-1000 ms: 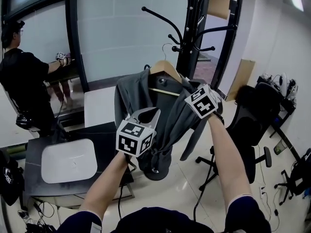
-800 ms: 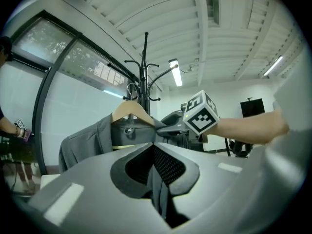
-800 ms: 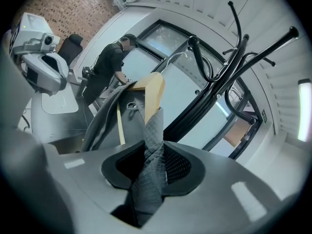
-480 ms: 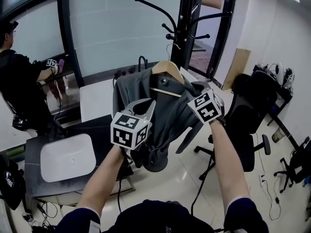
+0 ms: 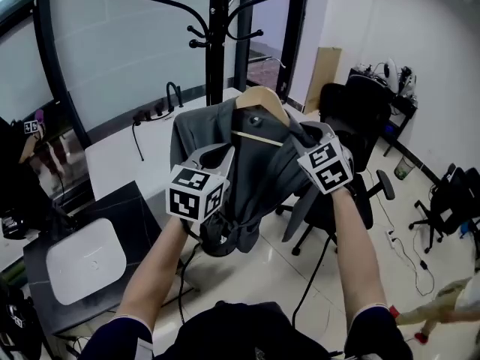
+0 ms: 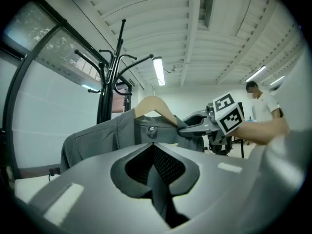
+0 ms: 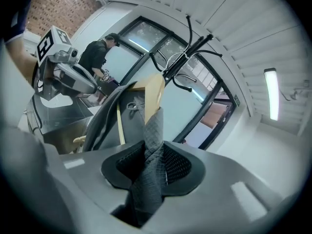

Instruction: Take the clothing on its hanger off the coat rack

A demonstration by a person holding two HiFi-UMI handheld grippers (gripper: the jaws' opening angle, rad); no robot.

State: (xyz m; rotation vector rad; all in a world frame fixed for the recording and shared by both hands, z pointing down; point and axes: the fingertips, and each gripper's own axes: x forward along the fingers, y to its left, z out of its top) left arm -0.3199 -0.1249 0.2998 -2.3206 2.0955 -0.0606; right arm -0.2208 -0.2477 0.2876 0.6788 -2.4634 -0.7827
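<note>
We pinch the gray jacket (image 5: 259, 178) on its hanger (image 5: 261, 98) in our right claw (image 7: 155, 157). It looks off the coat rack (image 5: 217, 51). Our left claw (image 6: 155, 167) is closed, empty.

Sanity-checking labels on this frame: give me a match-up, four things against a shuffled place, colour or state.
Things:
1. wooden hanger
2. coat rack
3. right gripper
4. office chair

Descriptions:
A. black, on the floor at the right
B. shut on a fold of the grey garment
C. pale, inside the garment's shoulders
D. black pole with hooks, upright behind, apart from the garment

Pairs: 1-C, 2-D, 3-B, 4-A
</note>
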